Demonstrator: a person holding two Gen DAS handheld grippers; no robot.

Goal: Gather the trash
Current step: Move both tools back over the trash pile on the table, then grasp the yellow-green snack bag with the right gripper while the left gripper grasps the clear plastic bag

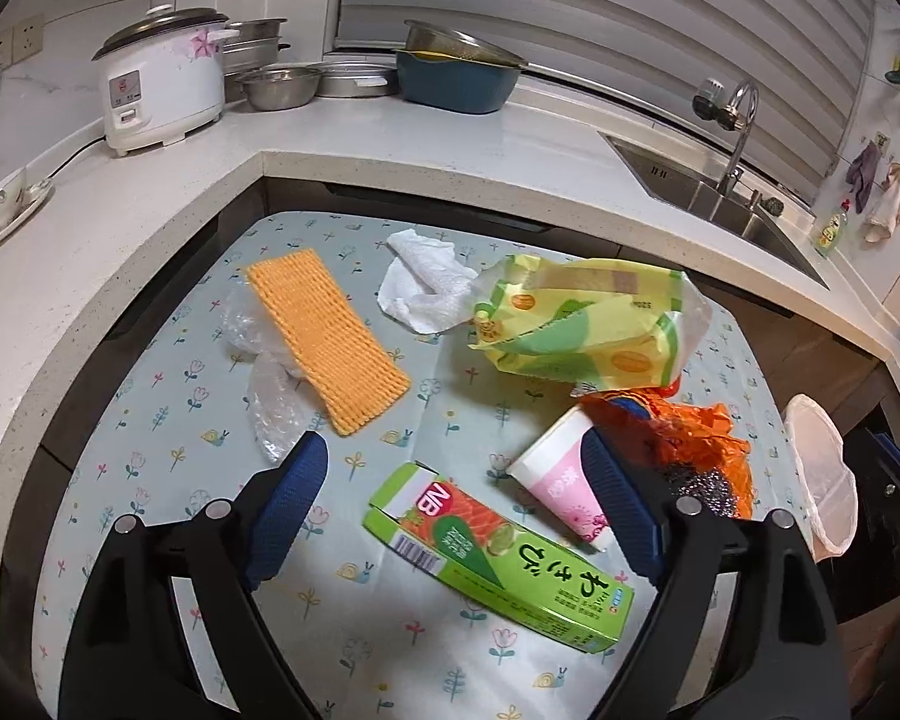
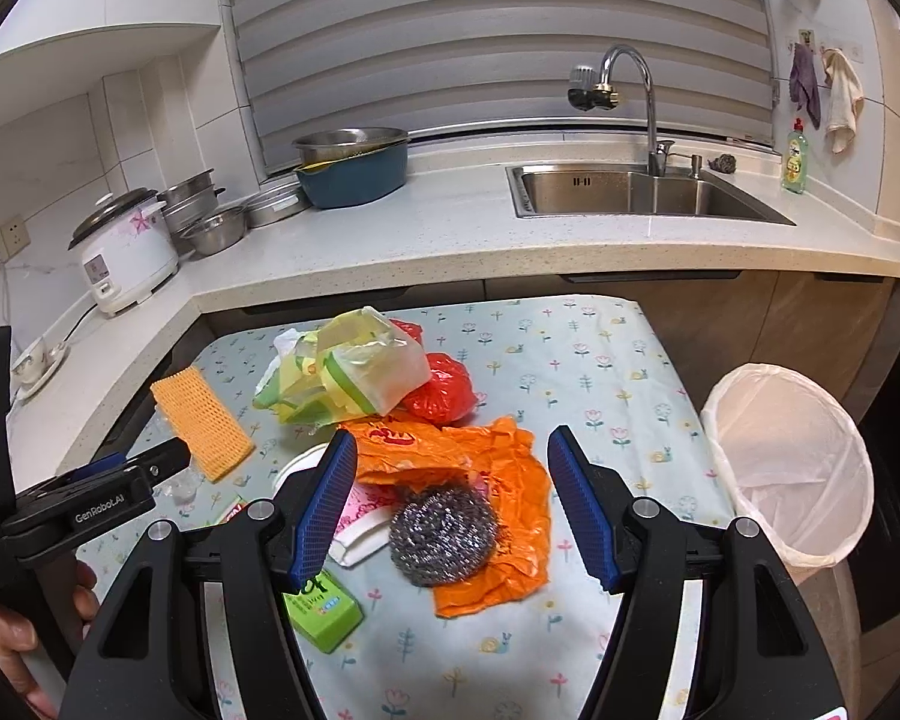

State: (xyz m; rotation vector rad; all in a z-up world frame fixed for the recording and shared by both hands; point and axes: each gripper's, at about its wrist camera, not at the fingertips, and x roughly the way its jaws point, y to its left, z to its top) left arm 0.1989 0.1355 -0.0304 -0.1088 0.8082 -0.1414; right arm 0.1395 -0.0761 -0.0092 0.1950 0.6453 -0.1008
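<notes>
right gripper open, empty | steel scrubber directly between fingers, on orange bag, near-right of table | bin right | left gripper open over green box

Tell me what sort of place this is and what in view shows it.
A home kitchen, most likely. A steel sink with a curved faucet is set into a pale stone countertop, and a rice cooker stands beside stacked metal pots in the corner.
</notes>
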